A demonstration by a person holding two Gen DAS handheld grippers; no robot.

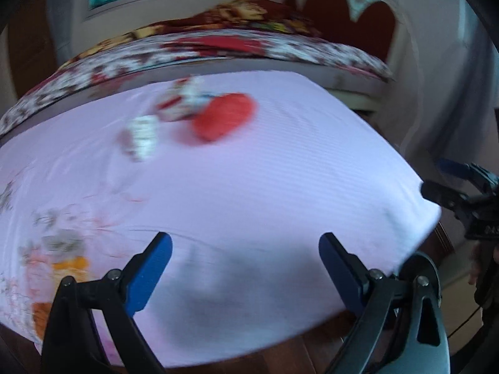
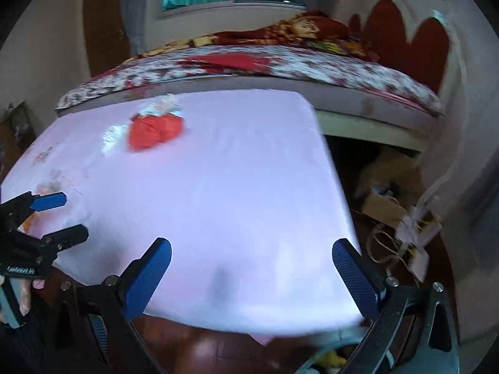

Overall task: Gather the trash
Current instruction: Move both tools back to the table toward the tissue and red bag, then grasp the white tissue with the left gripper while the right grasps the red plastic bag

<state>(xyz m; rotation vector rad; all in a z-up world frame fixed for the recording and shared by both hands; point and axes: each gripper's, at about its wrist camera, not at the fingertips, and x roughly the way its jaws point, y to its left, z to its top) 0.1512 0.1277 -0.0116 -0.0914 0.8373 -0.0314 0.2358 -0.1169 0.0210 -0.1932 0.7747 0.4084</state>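
Observation:
A red plastic bag lies on the far part of a table covered with a pale pink cloth. A red-and-white crumpled wrapper sits behind the bag and a white crumpled piece lies to its left. The same bag, wrapper and white piece show in the right wrist view. My left gripper is open and empty above the table's near edge. My right gripper is open and empty, also near that edge. Both views are blurred.
A bed with a floral blanket and a red heart-shaped headboard stands behind the table. Cardboard boxes and cables lie on the floor to the right. The right gripper shows at the right edge of the left wrist view.

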